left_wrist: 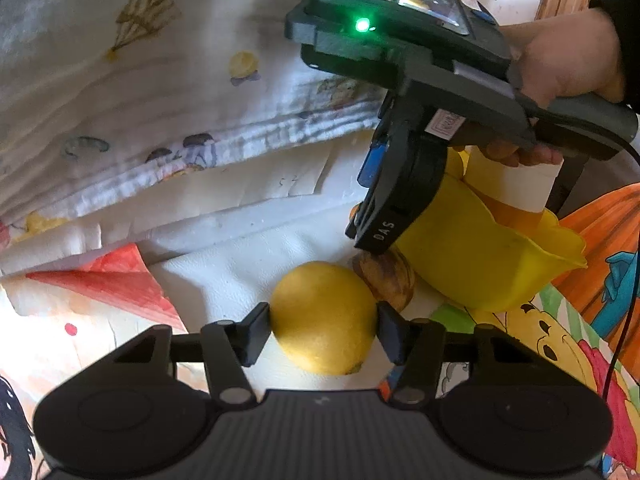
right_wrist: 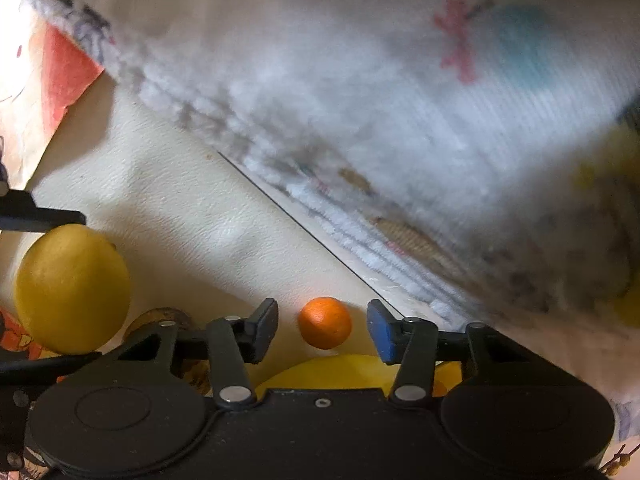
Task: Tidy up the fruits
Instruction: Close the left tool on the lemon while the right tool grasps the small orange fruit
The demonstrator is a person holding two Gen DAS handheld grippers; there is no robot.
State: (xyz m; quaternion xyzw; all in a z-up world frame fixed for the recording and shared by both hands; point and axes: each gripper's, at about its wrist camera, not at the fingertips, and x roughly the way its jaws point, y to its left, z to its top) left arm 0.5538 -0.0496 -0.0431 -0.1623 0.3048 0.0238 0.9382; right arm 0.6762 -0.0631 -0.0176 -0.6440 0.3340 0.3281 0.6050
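My left gripper [left_wrist: 323, 326] is shut on a yellow lemon [left_wrist: 322, 316], both pads against its sides, just above the white surface. The lemon [right_wrist: 72, 288] also shows at the left of the right wrist view, held between the left gripper's fingers [right_wrist: 44, 216]. My right gripper [right_wrist: 323, 330] is open, its pads on either side of a small orange fruit [right_wrist: 325, 322] with gaps on both sides. In the left wrist view the right gripper [left_wrist: 374, 228] hangs over a yellow bowl [left_wrist: 480, 256]. A brown walnut-like item [left_wrist: 386, 278] lies between lemon and bowl.
A folded white patterned blanket [left_wrist: 160, 92] runs along the back; it also fills the upper right wrist view [right_wrist: 400, 120]. Colourful children's drawings [left_wrist: 580, 340] lie on the right and a red paper [left_wrist: 116, 284] on the left. The person's hand [left_wrist: 568, 64] holds the right gripper.
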